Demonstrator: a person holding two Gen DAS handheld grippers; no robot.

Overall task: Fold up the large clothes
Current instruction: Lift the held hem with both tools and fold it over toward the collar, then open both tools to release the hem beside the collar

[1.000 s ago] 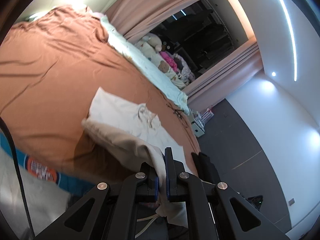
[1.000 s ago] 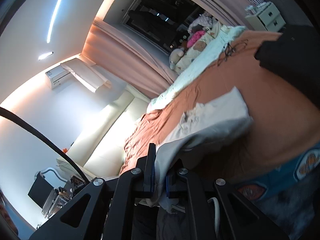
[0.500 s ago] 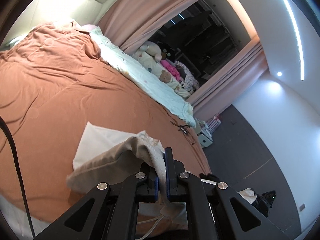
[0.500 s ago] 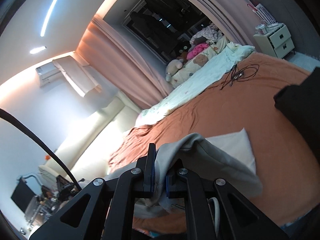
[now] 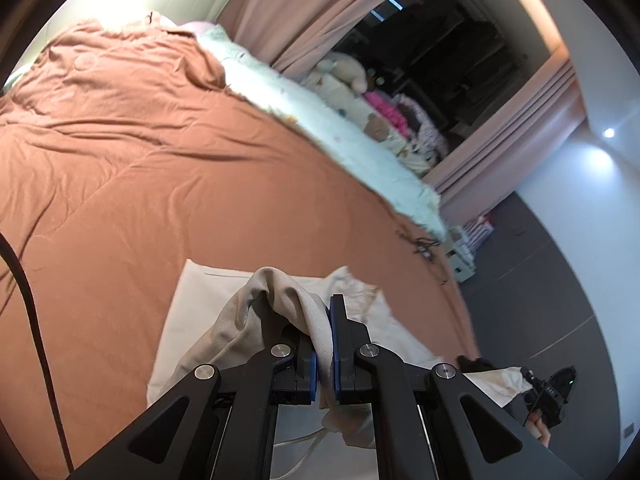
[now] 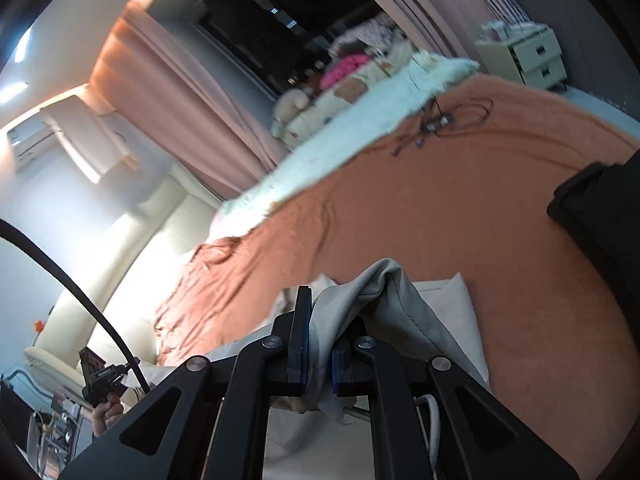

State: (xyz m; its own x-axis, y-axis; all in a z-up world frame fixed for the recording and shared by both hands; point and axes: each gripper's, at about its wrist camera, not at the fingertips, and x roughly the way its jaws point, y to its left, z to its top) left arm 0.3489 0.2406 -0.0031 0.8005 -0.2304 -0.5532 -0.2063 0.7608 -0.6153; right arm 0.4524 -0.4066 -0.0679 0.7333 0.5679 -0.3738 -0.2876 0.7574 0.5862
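A beige garment (image 5: 208,304) lies partly on the rust-orange bedspread (image 5: 160,168). My left gripper (image 5: 325,320) is shut on a bunched edge of it, and the cloth drapes over the left finger and hangs down below the jaws. In the right wrist view my right gripper (image 6: 318,320) is shut on another edge of the same beige garment (image 6: 424,312), which folds over toward the right. The other gripper shows in each view: at far right (image 5: 554,394) and at lower left (image 6: 102,380), held in a hand.
A pale green blanket (image 5: 320,120) with plush toys (image 5: 348,72) runs along the far side of the bed. Black cables (image 6: 444,120) lie on the bedspread. A dark cloth item (image 6: 600,216) sits at the right. A small drawer unit (image 6: 524,54) stands past the bed.
Both grippers have carried the garment's edges forward over the bed, so the lifted part now folds over the part lying flat. The bed's near edge and patterned sheet have left view.
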